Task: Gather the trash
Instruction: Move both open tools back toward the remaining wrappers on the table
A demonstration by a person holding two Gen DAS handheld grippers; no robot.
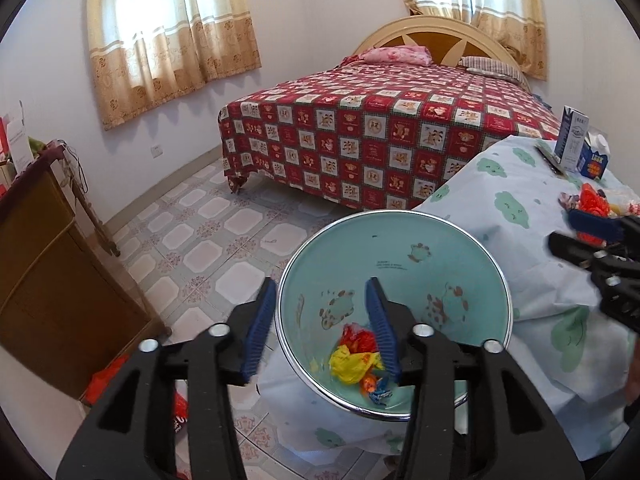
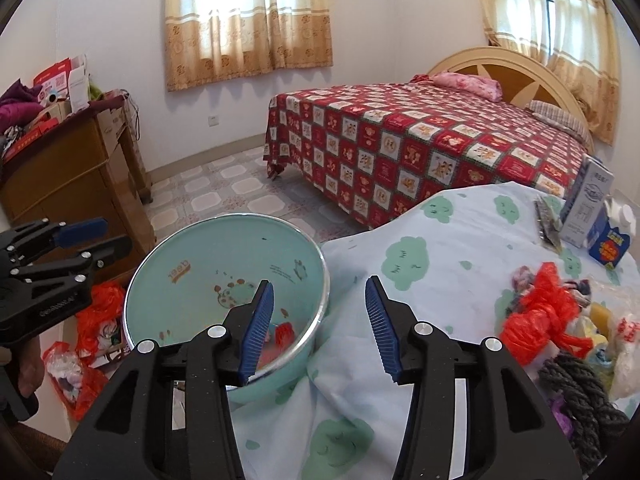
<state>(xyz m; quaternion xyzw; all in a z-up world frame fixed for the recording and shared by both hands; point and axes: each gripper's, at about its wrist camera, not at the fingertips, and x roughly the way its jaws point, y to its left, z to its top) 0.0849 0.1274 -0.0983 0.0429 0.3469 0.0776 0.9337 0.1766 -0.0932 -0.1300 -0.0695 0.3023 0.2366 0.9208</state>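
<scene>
While its blue-padded jaws stood apart with nothing between them, the left hand-held gripper (image 1: 322,326) hung over a round mint-green enamel basin with cartoon prints (image 1: 440,248), where crumpled red and yellow plastic wrappers (image 1: 354,354) lay at the bottom. Just beside the basin, the right hand-held gripper (image 2: 320,326) was likewise parted and empty above the tabletop's pale blue cloud-print cloth (image 2: 460,240). Farther right on the cloth, a knotted red plastic bag (image 2: 536,316) sat among other scraps, near two blue-and-white cartons (image 2: 588,208).
</scene>
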